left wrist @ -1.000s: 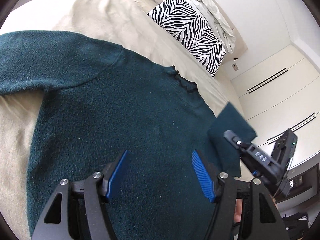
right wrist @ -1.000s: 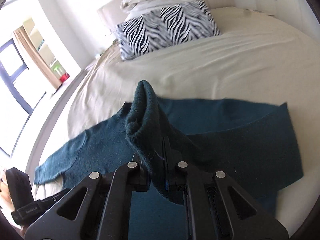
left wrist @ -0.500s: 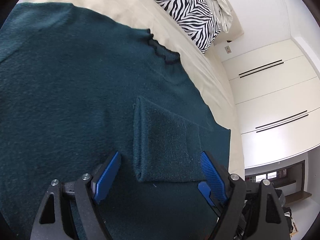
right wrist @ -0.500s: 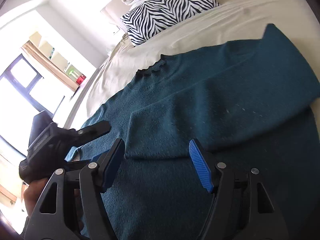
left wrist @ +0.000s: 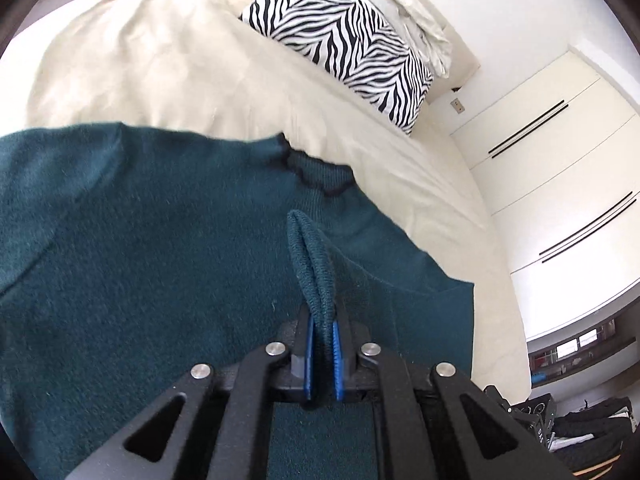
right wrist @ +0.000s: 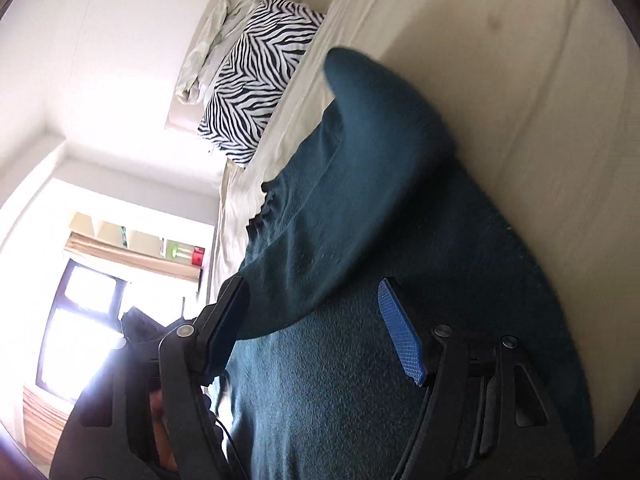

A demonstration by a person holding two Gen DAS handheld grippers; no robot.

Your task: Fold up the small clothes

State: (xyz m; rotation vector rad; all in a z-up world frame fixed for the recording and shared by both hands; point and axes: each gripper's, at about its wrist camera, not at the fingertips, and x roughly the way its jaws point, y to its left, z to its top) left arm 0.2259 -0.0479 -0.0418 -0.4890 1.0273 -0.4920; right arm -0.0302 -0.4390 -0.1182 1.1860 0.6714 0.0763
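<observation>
The teal sweater (left wrist: pixel 140 260) lies spread on the bed (left wrist: pixel 160 60). The left gripper (left wrist: pixel 320 344) has just snapped shut on the sleeve cuff (left wrist: pixel 312 256), which stands up pinched between its blue pads (left wrist: pixel 307 344). The right gripper (right wrist: pixel 316 332) has its fingers apart over the folded sleeve, gripping nothing. A zebra pillow (left wrist: pixel 344 36) lies beyond the fingertips.

From the left wrist we look forward and downward along the closed left gripper (left wrist: pixel 320 344), very close over the dark teal knitted sweater (left wrist: pixel 140 260), toward the zebra-striped pillow (left wrist: pixel 340 36) at the head of the cream-sheeted bed (left wrist: pixel 152 68). From the right wrist our view is rolled sideways, just above the same sweater (right wrist: pixel 360 380), between the spread fingers of the right gripper (right wrist: pixel 316 328). Both views share sweater, pillow (right wrist: pixel 256 80) and bed (right wrist: pixel 520 120)
</observation>
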